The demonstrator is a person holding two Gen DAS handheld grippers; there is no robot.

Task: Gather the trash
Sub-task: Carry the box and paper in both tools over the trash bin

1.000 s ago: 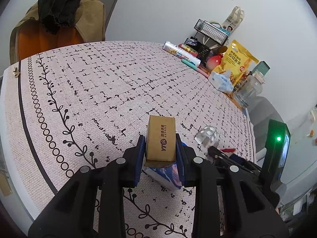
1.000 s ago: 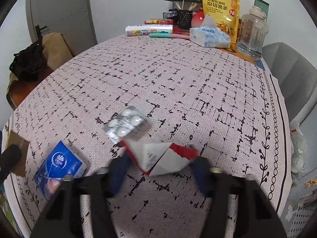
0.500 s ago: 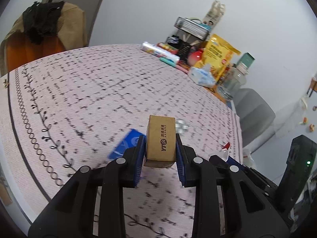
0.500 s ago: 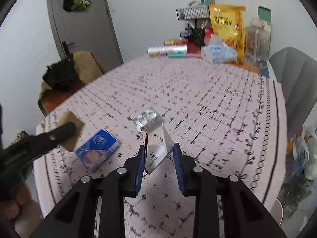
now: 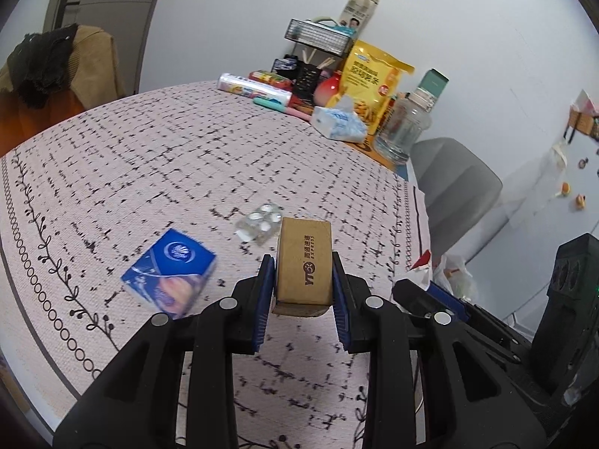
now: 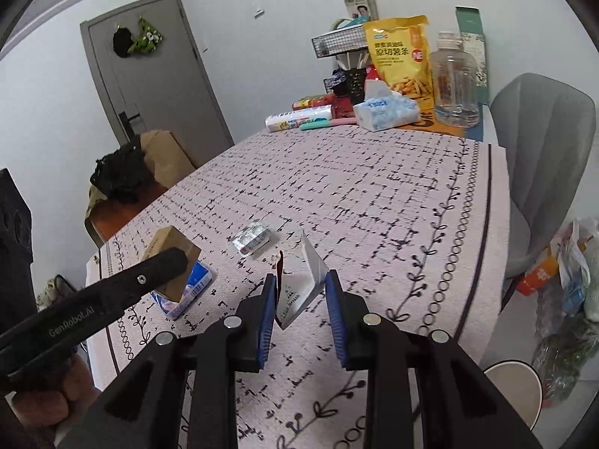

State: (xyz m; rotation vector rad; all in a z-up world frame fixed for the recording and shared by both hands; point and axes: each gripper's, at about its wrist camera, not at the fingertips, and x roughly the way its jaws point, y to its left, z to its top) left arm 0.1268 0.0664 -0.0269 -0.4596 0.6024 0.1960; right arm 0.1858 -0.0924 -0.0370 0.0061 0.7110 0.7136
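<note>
Lifting off the table, left gripper (image 5: 303,292) clamps the cardboard box (image 5: 304,265); right gripper (image 6: 301,310) now pinches the torn wrapper (image 6: 299,288), both ready for disposal.

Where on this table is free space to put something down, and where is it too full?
Free: the wide middle of the tablecloth, between the blister pack and the tissue pack; also the side toward the grey chair. Crowded: the far edge by the wall, with snack bag, jar and wire basket. The blue packet takes the near left corner.

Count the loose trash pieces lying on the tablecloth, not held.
2: a blue tissue pack left of the held cardboard box, and a pill blister just beyond it.
</note>
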